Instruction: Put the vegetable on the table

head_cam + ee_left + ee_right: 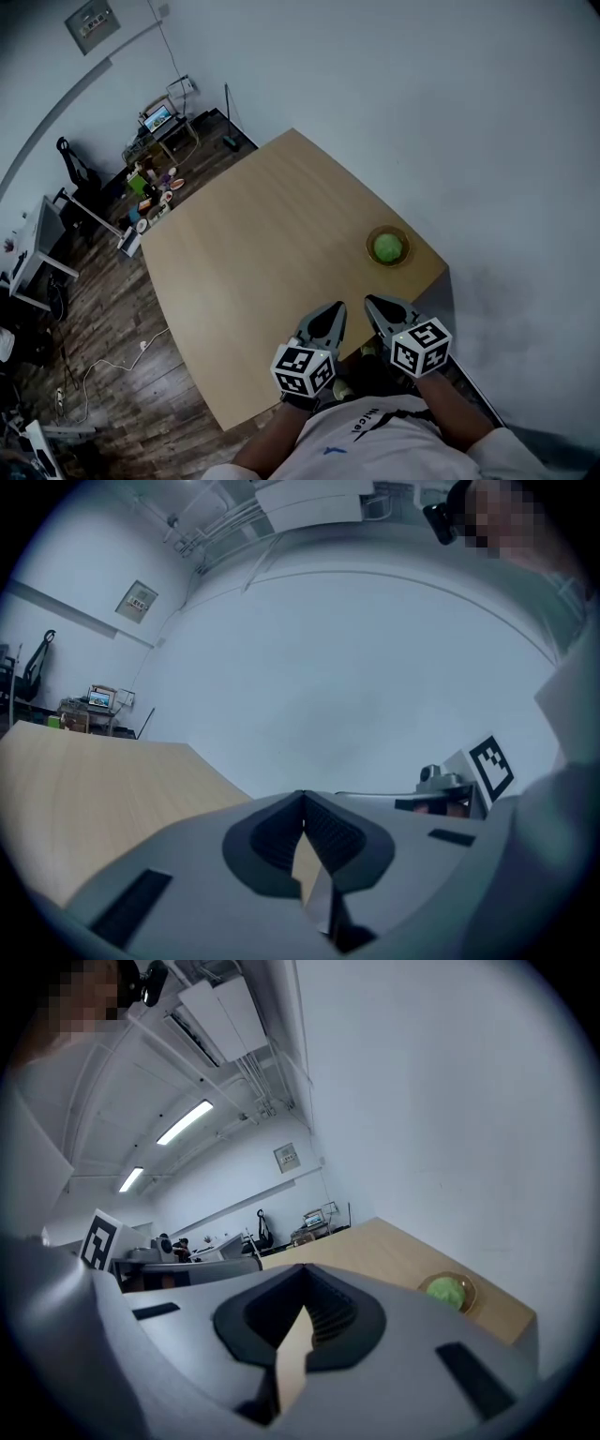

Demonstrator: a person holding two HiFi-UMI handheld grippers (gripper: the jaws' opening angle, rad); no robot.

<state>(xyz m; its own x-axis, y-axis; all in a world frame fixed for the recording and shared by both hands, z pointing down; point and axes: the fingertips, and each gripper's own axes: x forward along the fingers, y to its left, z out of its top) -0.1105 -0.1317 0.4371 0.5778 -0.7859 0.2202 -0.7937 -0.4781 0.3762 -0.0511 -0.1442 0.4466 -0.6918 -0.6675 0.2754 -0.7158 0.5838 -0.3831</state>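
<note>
Head view: 1 table [253, 253], wooden top. 1 bowl [369, 246] stands near its right near corner, with 1 green vegetable [388, 247] inside it. 2 grippers: left gripper [336, 307] and right gripper [371, 302] sit side by side over the table's near edge, tips pointing away from the person. Both are short of the bowl and touch nothing.

Left gripper view: jaws pressed together at the tips, nothing between them; bare tabletop lies to the left.

Right gripper view: jaws clenched and empty; the vegetable sits in the bowl ahead and to the right, on the table.
</note>
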